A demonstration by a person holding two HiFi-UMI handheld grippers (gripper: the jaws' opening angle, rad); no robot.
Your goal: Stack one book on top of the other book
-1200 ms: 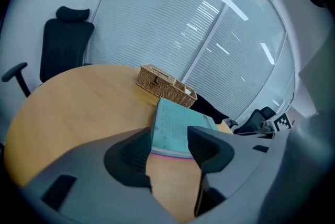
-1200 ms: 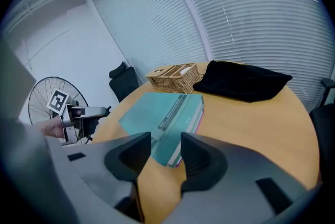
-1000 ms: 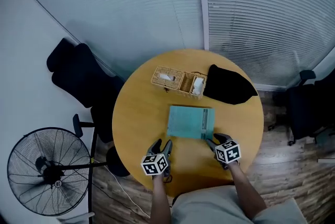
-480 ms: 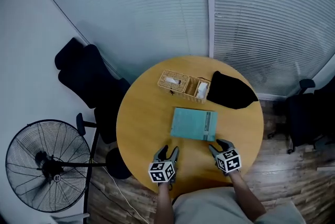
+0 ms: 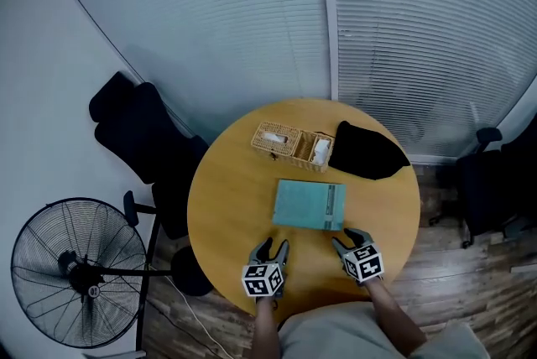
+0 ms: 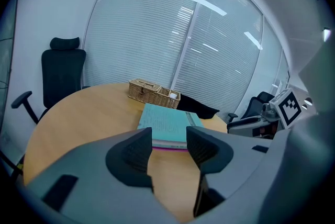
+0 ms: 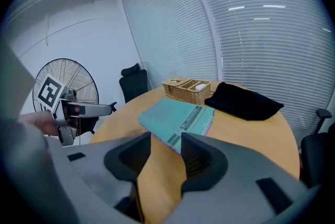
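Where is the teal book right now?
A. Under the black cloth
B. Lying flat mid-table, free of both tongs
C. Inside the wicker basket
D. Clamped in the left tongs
B: the teal book lies flat on a magenta-edged book in the middle of the table, while the left tongs and right tongs stand open, short of it.

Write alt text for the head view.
A teal book lies on a round wooden table; the left gripper and right gripper hover near its front edge, jaws open, empty. Behind: wicker basket, black cloth.
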